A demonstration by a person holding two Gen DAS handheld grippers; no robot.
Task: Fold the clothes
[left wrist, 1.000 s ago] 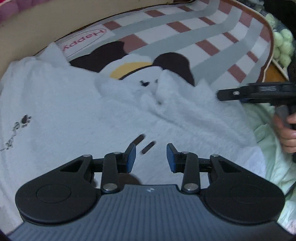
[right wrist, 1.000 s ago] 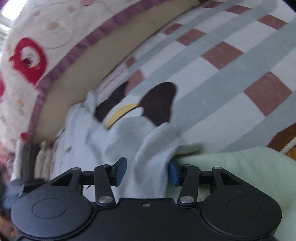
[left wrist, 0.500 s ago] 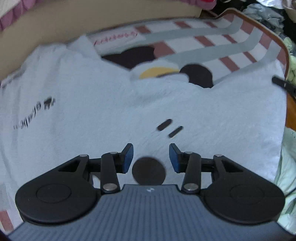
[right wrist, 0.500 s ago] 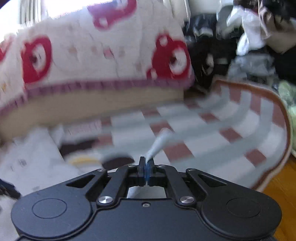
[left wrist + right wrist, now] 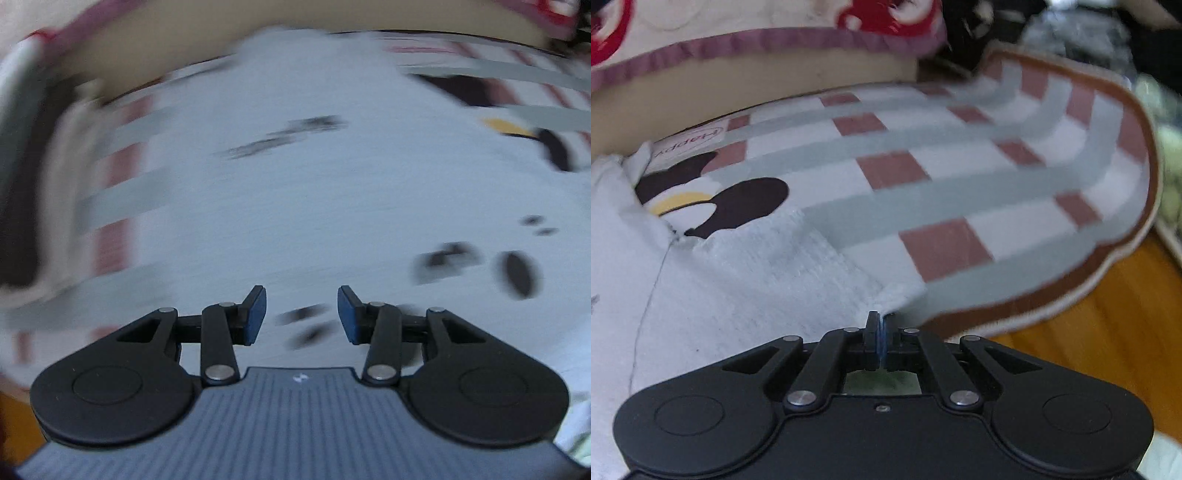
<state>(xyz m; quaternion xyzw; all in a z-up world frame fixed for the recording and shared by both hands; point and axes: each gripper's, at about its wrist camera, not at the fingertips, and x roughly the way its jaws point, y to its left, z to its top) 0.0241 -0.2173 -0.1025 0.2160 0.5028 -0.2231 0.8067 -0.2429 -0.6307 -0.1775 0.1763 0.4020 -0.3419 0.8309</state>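
A: What lies around the white garment (image 5: 738, 288)?

B: It is spread on a checked rug (image 5: 960, 184) with grey bands, dusty-red squares and a scalloped brown border. Past the rug's far edge runs a beige mattress side (image 5: 757, 92) under a cream quilt (image 5: 775, 18) with red prints and mauve trim. Orange wood floor (image 5: 1108, 314) shows off the rug's right edge.

A: And the cloth itself?

B: Soft, fuzzy knit, pale, with dark printed marks (image 5: 280, 140), badly blurred in the left view. It covers part of the rug's cartoon face (image 5: 713, 203).

A: The tools?

B: The right gripper (image 5: 881, 332) is clamped tight on the garment's corner near the rug's border. The left gripper (image 5: 301, 314) hangs over the middle of the cloth, jaws partly apart, nothing between its blue pads (image 5: 256, 314).
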